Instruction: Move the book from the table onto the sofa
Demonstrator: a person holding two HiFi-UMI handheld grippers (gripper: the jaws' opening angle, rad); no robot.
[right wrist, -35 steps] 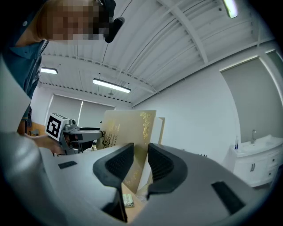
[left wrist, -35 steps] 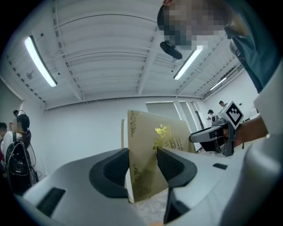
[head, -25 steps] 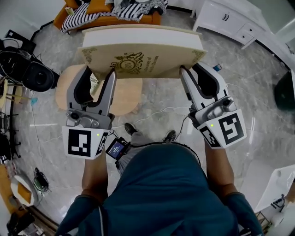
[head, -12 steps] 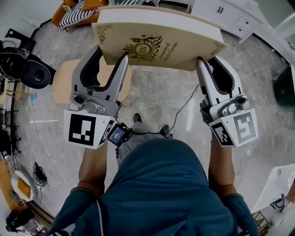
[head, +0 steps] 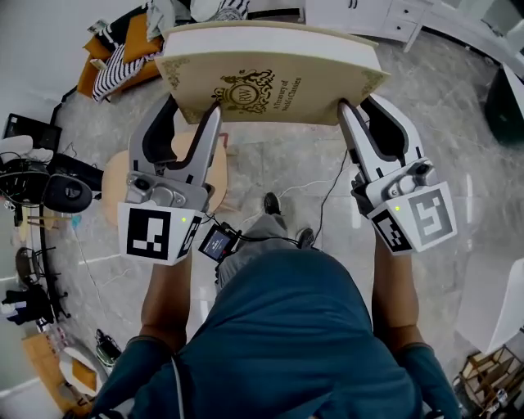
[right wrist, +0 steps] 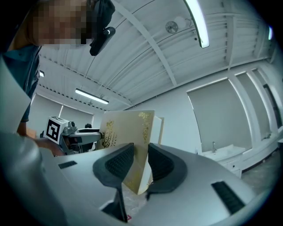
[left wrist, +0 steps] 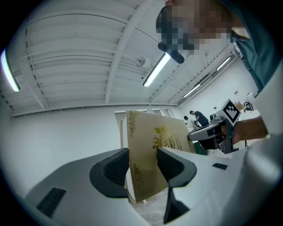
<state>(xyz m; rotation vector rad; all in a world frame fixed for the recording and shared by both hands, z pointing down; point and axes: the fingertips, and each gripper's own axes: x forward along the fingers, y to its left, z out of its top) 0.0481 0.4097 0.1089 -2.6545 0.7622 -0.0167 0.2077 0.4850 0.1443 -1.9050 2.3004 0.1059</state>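
Observation:
A large cream book [head: 270,78] with gold print on its cover is held flat in the air between both grippers. My left gripper [head: 196,114] is shut on the book's near left corner, and my right gripper [head: 352,110] is shut on its near right corner. In the left gripper view the book [left wrist: 152,150] stands on edge between the dark pads [left wrist: 117,165]. The right gripper view shows the book [right wrist: 128,137] clamped the same way. The orange sofa [head: 123,57], strewn with striped cloth, lies at the upper left. The round wooden table [head: 119,176] sits under my left gripper.
White cabinets [head: 385,20] line the far wall at the upper right. Black equipment [head: 49,188] and clutter stand along the left edge. A cable [head: 327,188] trails over the marble floor by the person's feet [head: 274,204]. A dark bin [head: 509,90] is at the right.
Both grippers have carried the book level across the room. The table has slid out from under the book to the left, and the sofa has shifted to the upper left corner.

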